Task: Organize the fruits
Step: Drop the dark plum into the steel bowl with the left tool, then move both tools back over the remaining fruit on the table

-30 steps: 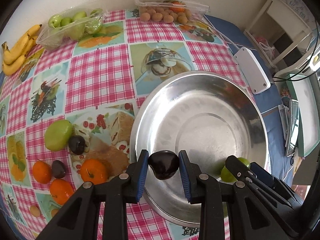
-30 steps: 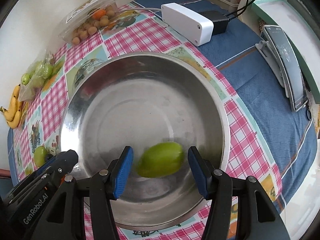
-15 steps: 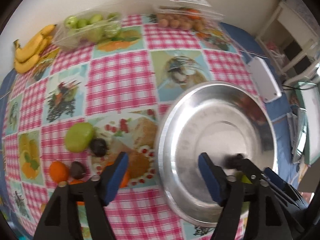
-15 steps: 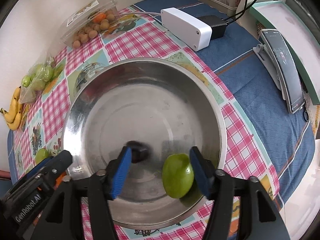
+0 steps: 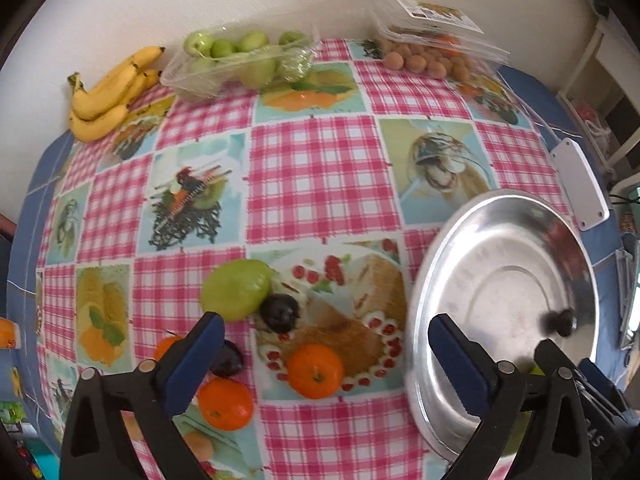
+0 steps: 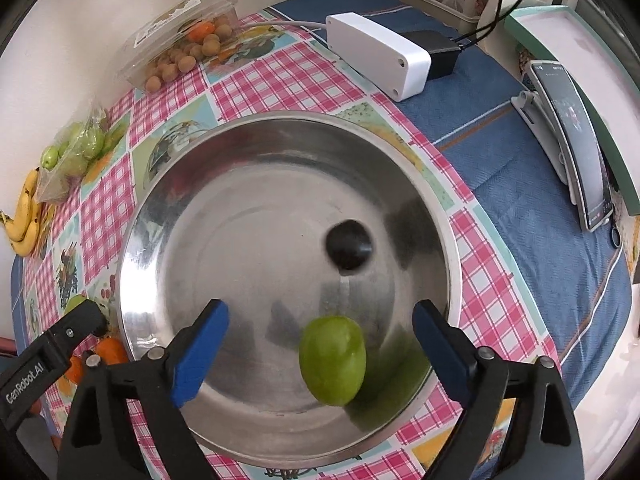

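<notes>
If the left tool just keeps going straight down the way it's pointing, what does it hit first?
Probably the orange lying on the tablecloth between the open left tool fingers, beside the steel bowl. Depth is hard to judge, so it may meet bare cloth instead.

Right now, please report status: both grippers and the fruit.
Left gripper and right gripper open, jaws just opened, nothing gripped. Green fruit and dark plum lie in steel bowl. Nothing blocks.

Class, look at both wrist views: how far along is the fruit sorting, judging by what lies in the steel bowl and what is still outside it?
Done: a green mango and a dark plum lie in the round steel bowl. In hand: nothing; the left gripper and right gripper have just been opening and hold nothing. Left: another green mango, two dark plums and the oranges on the checked tablecloth.
</notes>
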`<control>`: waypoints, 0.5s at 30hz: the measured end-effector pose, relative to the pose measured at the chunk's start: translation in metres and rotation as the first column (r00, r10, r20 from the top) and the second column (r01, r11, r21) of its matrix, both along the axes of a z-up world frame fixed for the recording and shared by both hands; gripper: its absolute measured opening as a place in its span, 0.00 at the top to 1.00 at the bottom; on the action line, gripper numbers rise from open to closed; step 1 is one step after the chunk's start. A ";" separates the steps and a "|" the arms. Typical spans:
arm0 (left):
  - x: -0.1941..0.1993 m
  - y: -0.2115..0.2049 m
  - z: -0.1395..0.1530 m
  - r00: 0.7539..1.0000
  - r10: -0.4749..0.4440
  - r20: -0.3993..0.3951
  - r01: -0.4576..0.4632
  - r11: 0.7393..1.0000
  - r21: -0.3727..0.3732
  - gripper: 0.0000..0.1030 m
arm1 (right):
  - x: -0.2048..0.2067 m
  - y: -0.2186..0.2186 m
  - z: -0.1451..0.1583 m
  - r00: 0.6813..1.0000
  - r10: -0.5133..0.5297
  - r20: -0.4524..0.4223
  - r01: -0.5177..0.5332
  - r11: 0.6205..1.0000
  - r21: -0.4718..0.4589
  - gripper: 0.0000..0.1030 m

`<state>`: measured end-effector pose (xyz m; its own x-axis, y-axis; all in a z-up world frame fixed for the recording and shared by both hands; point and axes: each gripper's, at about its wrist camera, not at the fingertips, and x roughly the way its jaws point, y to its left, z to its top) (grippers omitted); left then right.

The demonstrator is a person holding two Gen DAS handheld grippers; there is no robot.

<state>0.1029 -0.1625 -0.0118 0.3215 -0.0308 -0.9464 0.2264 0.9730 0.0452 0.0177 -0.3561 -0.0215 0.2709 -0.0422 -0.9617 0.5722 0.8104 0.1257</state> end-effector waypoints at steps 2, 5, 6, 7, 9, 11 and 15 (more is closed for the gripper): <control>0.001 0.002 0.000 1.000 -0.007 0.016 0.007 1.000 0.005 0.00 | 0.000 0.001 -0.001 1.000 0.006 -0.003 -0.006 1.000 -0.003 0.00; 0.002 0.004 0.000 0.999 -0.020 0.034 0.019 1.000 0.019 0.00 | 0.002 0.002 -0.002 1.000 0.009 -0.006 -0.009 1.000 -0.006 0.00; 0.002 0.004 0.000 0.999 -0.016 0.028 0.015 1.000 0.019 0.00 | 0.002 0.002 -0.002 1.000 0.008 -0.003 -0.008 1.000 -0.004 0.00; 0.003 0.006 -0.001 1.000 -0.011 0.023 0.011 1.000 0.016 0.00 | 0.002 0.002 -0.002 1.000 0.007 -0.002 -0.007 1.000 -0.003 0.00; 0.003 0.008 -0.001 1.000 -0.005 0.017 0.005 1.000 0.013 0.00 | 0.001 0.002 -0.001 1.000 0.004 0.002 -0.004 1.000 -0.002 0.00; 0.003 0.010 -0.002 1.000 -0.003 0.014 0.003 1.000 0.015 0.00 | 0.001 0.003 0.000 1.000 0.007 0.006 -0.007 1.000 -0.008 0.00; 0.003 0.016 -0.004 1.000 -0.002 -0.004 0.002 1.000 0.024 0.00 | -0.001 0.004 0.004 0.999 0.013 0.029 -0.013 1.000 0.001 0.00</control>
<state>0.1057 -0.1460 -0.0160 0.3179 -0.0087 -0.9481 0.2285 0.9712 0.0677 0.0171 -0.3518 -0.0179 0.2990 -0.0368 -0.9535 0.5574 0.8178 0.1433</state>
